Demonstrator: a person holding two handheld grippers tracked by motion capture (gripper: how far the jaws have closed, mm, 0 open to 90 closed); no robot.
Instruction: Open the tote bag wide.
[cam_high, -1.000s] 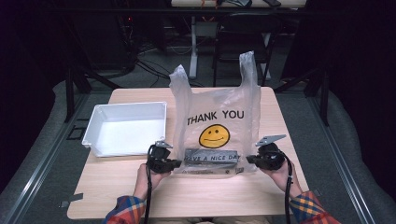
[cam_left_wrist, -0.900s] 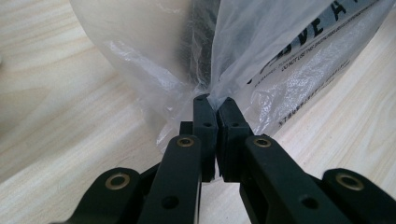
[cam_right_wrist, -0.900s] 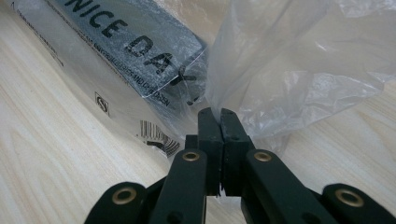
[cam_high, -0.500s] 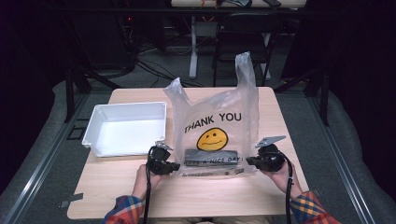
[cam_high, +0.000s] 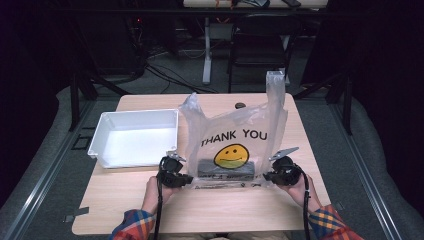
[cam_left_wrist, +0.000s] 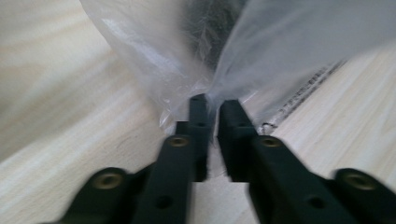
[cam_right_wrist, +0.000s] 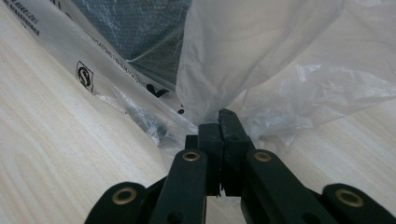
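Light falls from above onto the pale wooden surface (cam_high: 210, 210), and everything around it sinks into near black, with the far room barely readable. The white tray (cam_high: 135, 137) glows brightest, almost washed out inside. The plastic bag (cam_high: 235, 135) catches soft sheen along its creases. The high view is grainy and soft overall. In the left gripper view the tongs (cam_left_wrist: 212, 105) blur toward the bottom edge, and the bag beyond them smears out of focus. The right gripper view is crisper, with print on the bag legible.
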